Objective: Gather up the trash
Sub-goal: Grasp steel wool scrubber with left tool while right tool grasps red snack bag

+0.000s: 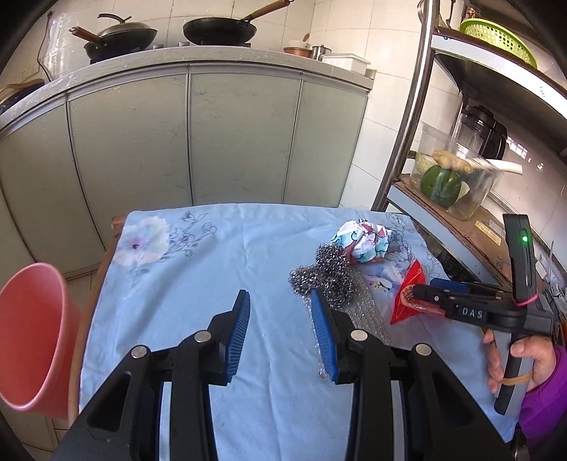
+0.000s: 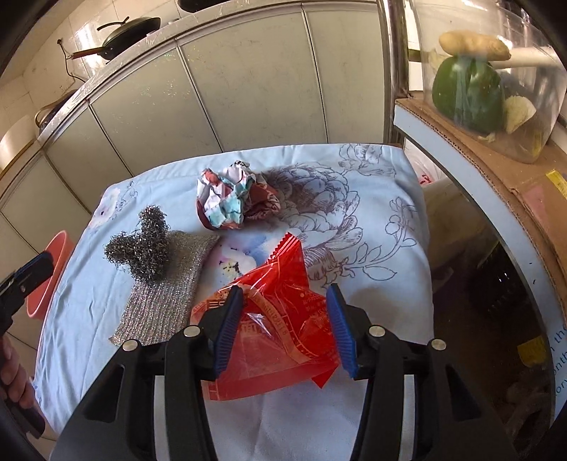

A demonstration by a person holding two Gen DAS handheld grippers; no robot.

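Note:
A red plastic wrapper (image 2: pixel 280 319) lies on the blue flowered cloth (image 2: pixel 372 269); my right gripper (image 2: pixel 285 329) is open with a finger on each side of it. The wrapper also shows in the left wrist view (image 1: pixel 407 290), with the right gripper (image 1: pixel 416 294) over it. A crumpled paper ball (image 2: pixel 230 198) lies beyond it. A steel wool scrubber (image 2: pixel 145 248) rests on a silver scouring cloth (image 2: pixel 163 305). My left gripper (image 1: pixel 280 329) is open and empty above the cloth, its right finger (image 1: pixel 324 333) beside the scouring cloth (image 1: pixel 358 301). A pink bin (image 1: pixel 32 340) stands left of the table.
Grey cabinets (image 1: pixel 177 134) with woks (image 1: pixel 219 30) on the counter stand behind the table. A metal shelf (image 1: pixel 457 209) at the right holds a clear container of vegetables (image 1: pixel 453 173). The table edge drops off near the bin.

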